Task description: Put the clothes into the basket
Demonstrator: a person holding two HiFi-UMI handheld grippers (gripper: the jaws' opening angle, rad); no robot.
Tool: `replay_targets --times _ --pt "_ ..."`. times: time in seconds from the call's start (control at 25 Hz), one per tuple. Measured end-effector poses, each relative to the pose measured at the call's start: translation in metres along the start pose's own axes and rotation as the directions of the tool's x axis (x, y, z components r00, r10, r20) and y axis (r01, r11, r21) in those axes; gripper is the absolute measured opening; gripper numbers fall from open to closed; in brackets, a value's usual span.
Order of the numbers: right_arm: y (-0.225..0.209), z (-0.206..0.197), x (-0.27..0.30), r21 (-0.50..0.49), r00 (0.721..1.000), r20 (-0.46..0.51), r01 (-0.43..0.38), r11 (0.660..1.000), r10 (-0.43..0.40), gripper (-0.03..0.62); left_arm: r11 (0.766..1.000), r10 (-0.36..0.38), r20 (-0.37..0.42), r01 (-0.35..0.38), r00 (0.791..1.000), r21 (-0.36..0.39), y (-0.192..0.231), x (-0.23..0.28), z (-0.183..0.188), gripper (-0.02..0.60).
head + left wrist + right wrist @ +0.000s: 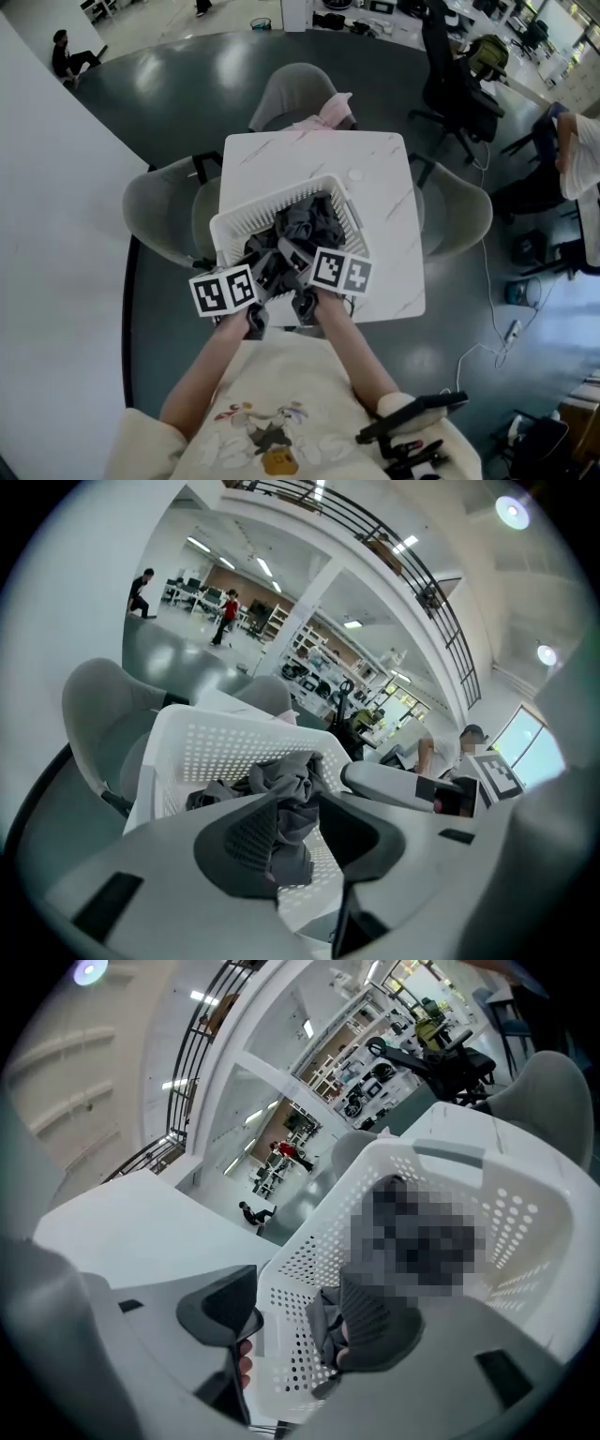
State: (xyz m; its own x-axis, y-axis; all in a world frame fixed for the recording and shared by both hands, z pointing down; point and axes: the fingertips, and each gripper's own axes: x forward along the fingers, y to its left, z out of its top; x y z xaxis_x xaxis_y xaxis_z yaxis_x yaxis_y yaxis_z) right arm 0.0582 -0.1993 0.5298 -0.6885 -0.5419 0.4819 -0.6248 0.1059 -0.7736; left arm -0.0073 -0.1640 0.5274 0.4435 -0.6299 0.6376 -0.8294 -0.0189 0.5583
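A white perforated basket point(230, 220) stands on the white table point(380, 197) with dark grey clothes point(305, 220) heaped in it. Both grippers meet at its near rim. My left gripper point(267, 274) has a grey garment point(286, 803) between its pads, and this garment hangs over the basket wall point(216, 747); the left gripper point(295, 832) is shut on it. The right gripper point(298, 260) is open in the right gripper view point(300, 1321). One of its pads point(375, 1326) touches a fold of grey cloth point(323, 1330) against the basket point(525, 1204), while the other stands apart.
A pink garment point(328, 111) lies on the far grey chair point(295, 89). More grey chairs flank the table at the left point(159, 202) and right point(459, 211). A black office chair point(450, 84) and a seated person point(572, 150) are at the far right.
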Motion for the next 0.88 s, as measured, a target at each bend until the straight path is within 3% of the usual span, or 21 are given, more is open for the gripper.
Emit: replay_targets --times 0.2,0.28,0.52,0.68,0.8,0.88 --pt "0.004 -0.015 -0.017 -0.071 1.000 0.017 0.017 0.997 -0.016 0.182 0.996 0.050 0.100 -0.056 0.994 0.063 0.002 -0.018 0.002 0.026" --pt "0.001 -0.023 -0.022 -0.080 1.000 0.019 0.026 0.996 -0.024 0.119 0.996 0.048 0.092 -0.054 0.995 0.067 0.000 -0.021 -0.007 0.025" --pt "-0.003 -0.044 -0.038 -0.153 0.999 0.046 0.032 0.988 -0.026 0.083 0.999 0.001 0.054 -0.003 0.999 0.035 -0.013 -0.028 -0.036 0.018" --pt "0.002 -0.051 -0.047 -0.214 0.996 0.084 0.012 0.977 0.007 0.083 0.991 -0.056 0.071 0.046 0.996 0.124 -0.035 -0.037 -0.047 0.014" --pt "0.013 -0.063 -0.053 -0.251 0.996 0.088 -0.004 0.968 0.027 0.067 0.981 -0.037 0.073 0.023 0.997 0.194 -0.041 -0.048 -0.052 0.014" --pt "0.018 -0.067 -0.053 -0.282 0.995 0.101 0.005 0.959 0.024 0.053 0.980 -0.028 0.095 0.009 0.995 0.200 -0.040 -0.054 -0.048 0.012"
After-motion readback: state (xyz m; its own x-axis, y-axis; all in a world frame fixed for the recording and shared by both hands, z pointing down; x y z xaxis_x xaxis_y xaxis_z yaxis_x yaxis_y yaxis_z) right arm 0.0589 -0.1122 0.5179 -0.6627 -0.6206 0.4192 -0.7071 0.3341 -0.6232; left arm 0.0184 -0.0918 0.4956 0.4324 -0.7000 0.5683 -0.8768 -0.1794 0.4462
